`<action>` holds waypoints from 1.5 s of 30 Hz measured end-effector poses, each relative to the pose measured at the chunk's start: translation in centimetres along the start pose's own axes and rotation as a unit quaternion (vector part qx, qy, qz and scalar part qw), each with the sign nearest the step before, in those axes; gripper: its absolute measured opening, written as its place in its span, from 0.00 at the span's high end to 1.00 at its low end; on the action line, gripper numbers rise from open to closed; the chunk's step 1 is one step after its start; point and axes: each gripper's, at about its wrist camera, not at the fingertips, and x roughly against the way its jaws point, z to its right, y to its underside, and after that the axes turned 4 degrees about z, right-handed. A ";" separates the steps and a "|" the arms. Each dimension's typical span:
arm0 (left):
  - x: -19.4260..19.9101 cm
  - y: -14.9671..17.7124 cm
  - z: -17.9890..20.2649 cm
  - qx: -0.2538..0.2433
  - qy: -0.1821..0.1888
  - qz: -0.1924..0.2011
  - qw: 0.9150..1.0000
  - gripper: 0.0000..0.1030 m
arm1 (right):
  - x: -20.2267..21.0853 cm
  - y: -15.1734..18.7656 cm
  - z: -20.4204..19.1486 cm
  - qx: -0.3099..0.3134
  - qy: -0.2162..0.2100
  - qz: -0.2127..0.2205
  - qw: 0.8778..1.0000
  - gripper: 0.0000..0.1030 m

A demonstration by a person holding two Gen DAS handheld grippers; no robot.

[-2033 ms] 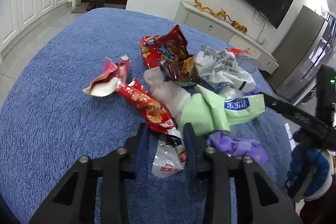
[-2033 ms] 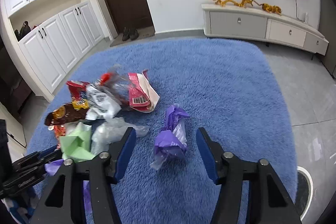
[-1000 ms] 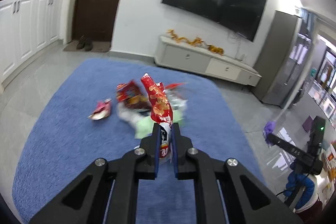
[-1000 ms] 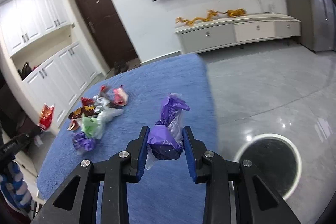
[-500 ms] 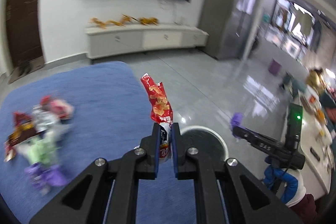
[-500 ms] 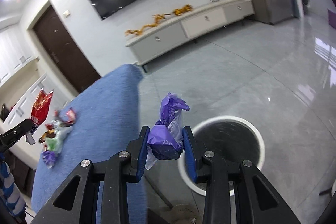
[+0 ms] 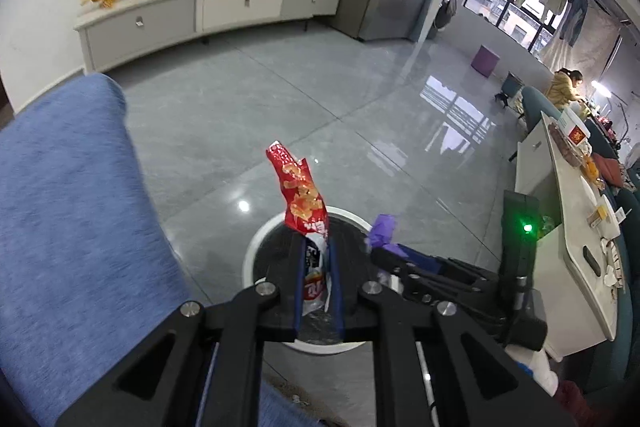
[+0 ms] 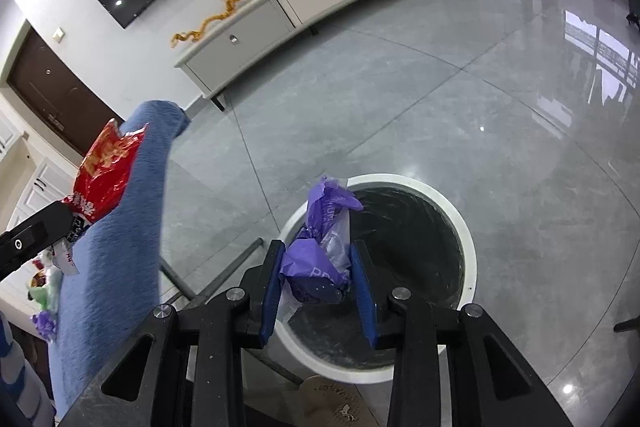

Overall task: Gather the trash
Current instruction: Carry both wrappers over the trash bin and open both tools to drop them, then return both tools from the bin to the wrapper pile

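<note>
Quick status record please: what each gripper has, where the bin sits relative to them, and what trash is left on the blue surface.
left gripper: jaws opening, red snack wrapper between them
right gripper: jaws opening, purple wrapper between the pads
bin: white rim, dark liner, on the floor right under both grippers
blue surface: some wrappers left at its far end, green and purple ones visible
next step, likely: drop both pieces

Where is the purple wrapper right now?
The purple wrapper sits between the right gripper's fingers as its jaws open, right above the white bin, beside the blue rug.
</note>
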 end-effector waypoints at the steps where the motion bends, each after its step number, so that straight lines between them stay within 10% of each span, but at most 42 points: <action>1: -0.7 -0.1 -0.1 0.005 0.010 -0.007 1.000 0.88 | -0.5 0.0 0.2 -0.001 0.003 -0.004 1.000 0.68; 4: -2.8 -0.6 -0.1 0.016 0.028 -0.022 0.999 0.83 | -1.5 -0.3 0.5 -0.004 0.014 -0.011 1.000 0.56; 6: -3.8 -0.8 -0.3 0.030 0.037 -0.027 0.999 0.54 | -1.9 -0.5 0.7 -0.007 0.020 -0.012 1.000 0.52; 8: -4.2 -1.0 -0.5 0.034 0.035 -0.024 0.999 0.48 | -2.2 -0.7 0.8 -0.009 0.026 -0.013 1.000 0.51; 27: 1.9 0.4 1.3 -0.031 -0.119 0.061 0.991 0.48 | 3.3 -1.5 -3.0 0.042 0.040 0.046 0.997 0.51; 45: 9.8 4.8 -2.3 0.009 -0.186 0.094 0.978 0.38 | 7.7 0.0 -12.0 0.122 0.001 0.081 0.989 0.43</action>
